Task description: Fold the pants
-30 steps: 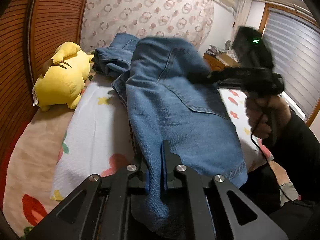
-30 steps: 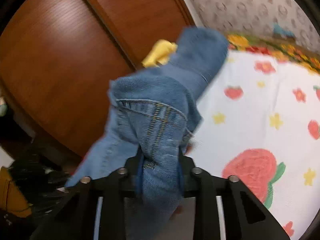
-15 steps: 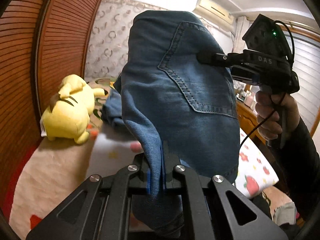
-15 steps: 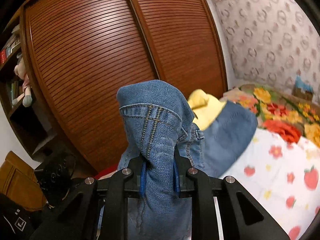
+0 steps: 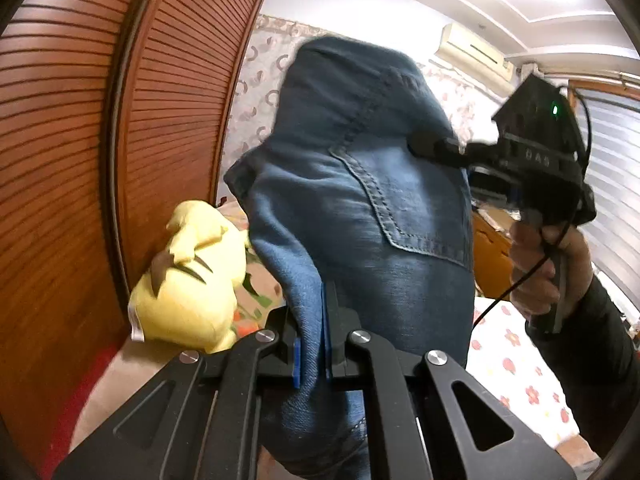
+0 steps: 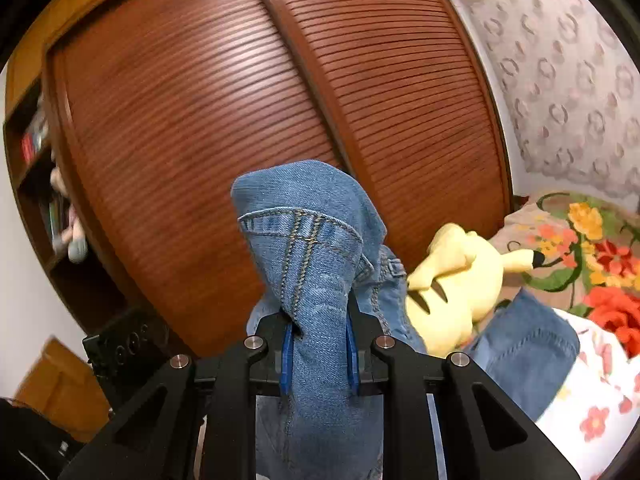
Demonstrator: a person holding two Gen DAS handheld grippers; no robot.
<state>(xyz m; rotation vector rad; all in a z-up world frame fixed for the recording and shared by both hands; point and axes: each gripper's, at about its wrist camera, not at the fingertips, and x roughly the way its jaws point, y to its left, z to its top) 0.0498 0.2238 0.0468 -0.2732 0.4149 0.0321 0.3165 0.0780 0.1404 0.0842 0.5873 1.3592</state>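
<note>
Blue denim pants (image 5: 360, 208) hang in the air, held up by both grippers above the bed. My left gripper (image 5: 314, 344) is shut on one edge of the pants at the waist end. My right gripper (image 6: 318, 344) is shut on the waistband (image 6: 304, 236), and it also shows in the left wrist view (image 5: 436, 148), clamped on the far upper side of the pants by the back pocket. The lower part of the pants (image 6: 524, 348) trails down onto the bed.
A yellow plush toy (image 5: 188, 284) lies on the bed by the slatted wooden wardrobe doors (image 5: 80, 160); the toy also shows in the right wrist view (image 6: 460, 284). The white flowered bed cover (image 5: 516, 364) lies below. A bookshelf (image 6: 44, 184) stands at the left.
Both grippers have raised the pants off the bed, higher than before. The cameras now tilt up toward the wardrobe and ceiling, and the pants hang instead of lying flat.
</note>
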